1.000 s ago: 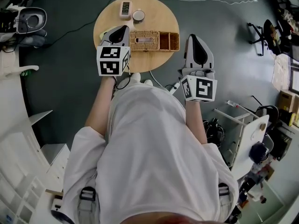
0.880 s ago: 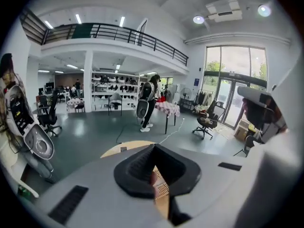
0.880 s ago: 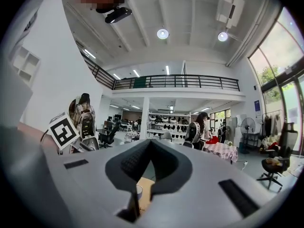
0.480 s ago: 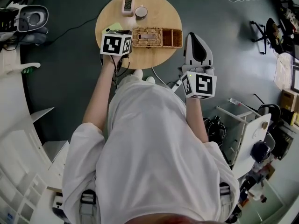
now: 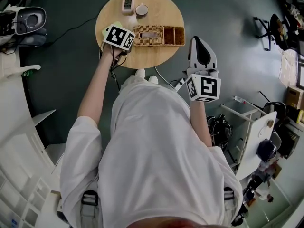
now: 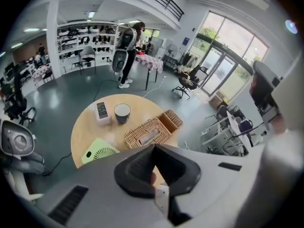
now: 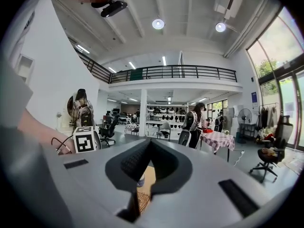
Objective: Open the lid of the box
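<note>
Head view, from the left: the left gripper [image 6: 153, 147], jaws pressed together on nothing, hangs over the left edge of the round table [image 5: 159, 11]. The wicker box [image 5: 148, 35] sits mid-table, just beside it. The right gripper [image 5: 200, 42], jaws likewise together and empty, hovers off the table's right side.

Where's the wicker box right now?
Head view: the wicker box sits on the round table, toward its right edge, nearer the person than the cup and clock.

Tan woven box [image 5: 148, 35]; pale-green fan [image 6: 97, 152]
</note>
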